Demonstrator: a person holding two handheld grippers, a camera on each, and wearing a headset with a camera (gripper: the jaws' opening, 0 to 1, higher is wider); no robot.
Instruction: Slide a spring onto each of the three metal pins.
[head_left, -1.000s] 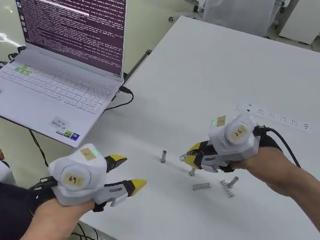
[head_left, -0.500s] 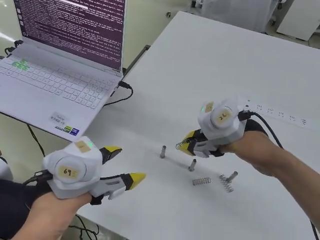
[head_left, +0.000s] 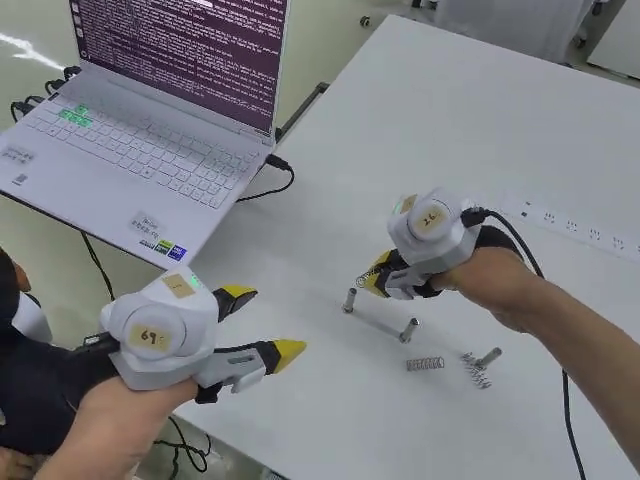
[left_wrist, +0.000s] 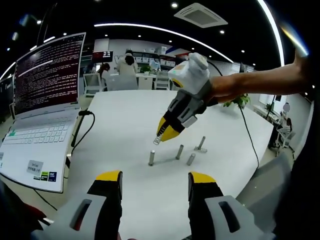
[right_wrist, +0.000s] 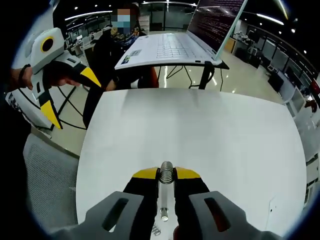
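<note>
Head view shows the right gripper (head_left: 372, 284) pinching a small coiled steel spring (head_left: 362, 281) just above the leftmost short metal pin (head_left: 349, 300). All three pins look bare. Two loose springs (head_left: 426, 364) lie near the rightmost pin (head_left: 489, 357). The left gripper (head_left: 265, 320) has its jaws spread, empty.

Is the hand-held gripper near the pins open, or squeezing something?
Shut on a spring: in the right gripper view, the yellow tips of the right hand-held gripper pinch the coil between them.

Most of the spring (right_wrist: 166, 169) is hidden by the right gripper (right_wrist: 166, 176); the laptop (head_left: 140, 150) is cut off at the top edge.
</note>
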